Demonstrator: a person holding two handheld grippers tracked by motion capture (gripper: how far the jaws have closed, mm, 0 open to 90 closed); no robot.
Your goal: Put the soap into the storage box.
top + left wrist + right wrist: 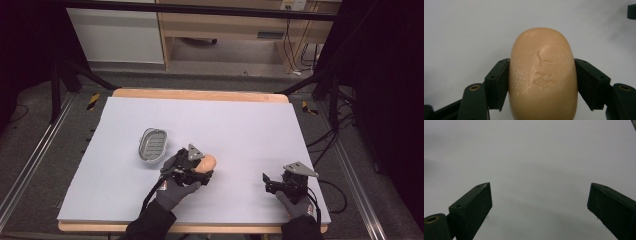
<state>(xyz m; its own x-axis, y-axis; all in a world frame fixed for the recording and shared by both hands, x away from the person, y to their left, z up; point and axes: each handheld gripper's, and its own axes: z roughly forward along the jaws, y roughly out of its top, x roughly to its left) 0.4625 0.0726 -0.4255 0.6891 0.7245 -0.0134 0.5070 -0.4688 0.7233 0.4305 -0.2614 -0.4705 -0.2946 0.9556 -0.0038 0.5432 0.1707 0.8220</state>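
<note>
The left hand-held gripper (202,169) was clenched on a tan oval soap bar (542,75), its two black jaws pressing the bar's opposite long sides, with the rounded end poking out past them. It sat over the pale tabletop (240,125), just beside the grey soap dish (152,144). The right hand-held gripper (539,202) hung released, jaws wide apart, well away near the tabletop's right edge.

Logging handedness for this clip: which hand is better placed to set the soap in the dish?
Left. Its tool is shut on the soap beside the dish; the right tool is open, farther off.
</note>
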